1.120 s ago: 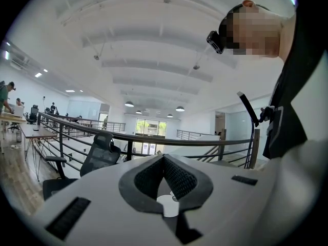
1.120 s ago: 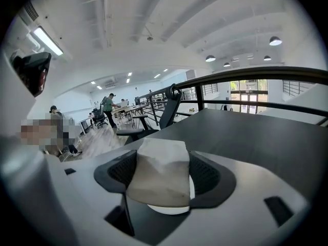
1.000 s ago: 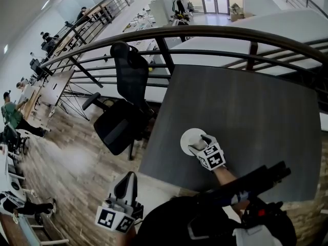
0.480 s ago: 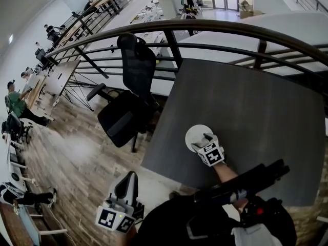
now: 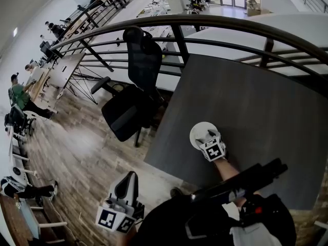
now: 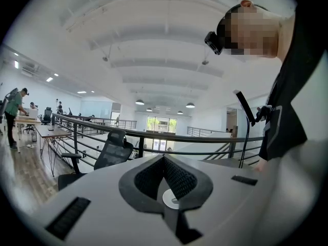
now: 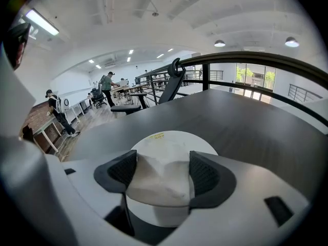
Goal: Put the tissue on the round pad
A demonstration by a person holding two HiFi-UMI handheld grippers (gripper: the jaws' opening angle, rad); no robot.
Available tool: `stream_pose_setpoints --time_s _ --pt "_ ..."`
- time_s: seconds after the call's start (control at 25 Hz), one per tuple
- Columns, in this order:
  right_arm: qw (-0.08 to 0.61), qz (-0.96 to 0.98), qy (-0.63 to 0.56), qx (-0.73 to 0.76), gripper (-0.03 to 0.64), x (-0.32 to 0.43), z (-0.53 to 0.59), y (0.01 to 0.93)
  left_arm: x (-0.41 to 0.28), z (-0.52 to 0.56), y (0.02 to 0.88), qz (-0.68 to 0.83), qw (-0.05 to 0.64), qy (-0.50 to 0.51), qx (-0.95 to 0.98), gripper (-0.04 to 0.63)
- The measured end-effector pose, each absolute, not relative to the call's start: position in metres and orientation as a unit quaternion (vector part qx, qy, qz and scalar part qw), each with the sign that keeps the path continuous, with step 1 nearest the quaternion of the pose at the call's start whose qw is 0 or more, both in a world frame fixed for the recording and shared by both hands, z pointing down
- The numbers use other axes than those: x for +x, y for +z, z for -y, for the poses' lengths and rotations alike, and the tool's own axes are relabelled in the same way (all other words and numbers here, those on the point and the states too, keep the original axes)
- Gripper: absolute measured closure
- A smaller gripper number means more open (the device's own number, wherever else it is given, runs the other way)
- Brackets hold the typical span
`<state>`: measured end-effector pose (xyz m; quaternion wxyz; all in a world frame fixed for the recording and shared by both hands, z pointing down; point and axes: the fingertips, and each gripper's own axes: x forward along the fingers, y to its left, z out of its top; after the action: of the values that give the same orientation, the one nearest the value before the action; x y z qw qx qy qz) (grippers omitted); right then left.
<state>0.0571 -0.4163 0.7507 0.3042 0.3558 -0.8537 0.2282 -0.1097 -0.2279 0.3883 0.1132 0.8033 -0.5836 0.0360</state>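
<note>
A white round pad lies on the dark grey table, near its front left edge. My right gripper hovers low over the pad's near half, shut on a crumpled white tissue that spans the gap between both fingers. In the right gripper view the tissue hangs above the pad and hides part of it. My left gripper is held off the table, lower left, over the floor, shut with nothing between its fingers.
A black office chair stands by the table's left edge. A dark metal railing curves behind the table. The person's body and a black strap fill the bottom of the head view. Wooden floor lies to the left.
The head view has drifted, so table and pad sit slightly further right. The right gripper stays over the pad with the tissue. The left gripper has not moved.
</note>
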Motion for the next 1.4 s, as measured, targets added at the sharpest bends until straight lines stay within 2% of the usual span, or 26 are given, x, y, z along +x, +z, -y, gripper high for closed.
stream_pose_setpoints --time_s 0.56,1.24,1.4 --pt "0.373 0.837 0.177 0.360 0.291 0.059 0.421 0.772 -0.118 0.221 0.394 0.595 0.113 0.042 0.795 0.591" --pt "0.392 0.818 0.237 0.348 0.290 0.054 0.420 0.793 -0.125 0.224 0.403 0.585 0.108 0.043 0.803 0.591" --pt "0.364 0.830 0.225 0.356 0.273 0.050 0.429 0.780 -0.126 0.224 0.406 0.580 0.107 0.042 0.807 0.591"
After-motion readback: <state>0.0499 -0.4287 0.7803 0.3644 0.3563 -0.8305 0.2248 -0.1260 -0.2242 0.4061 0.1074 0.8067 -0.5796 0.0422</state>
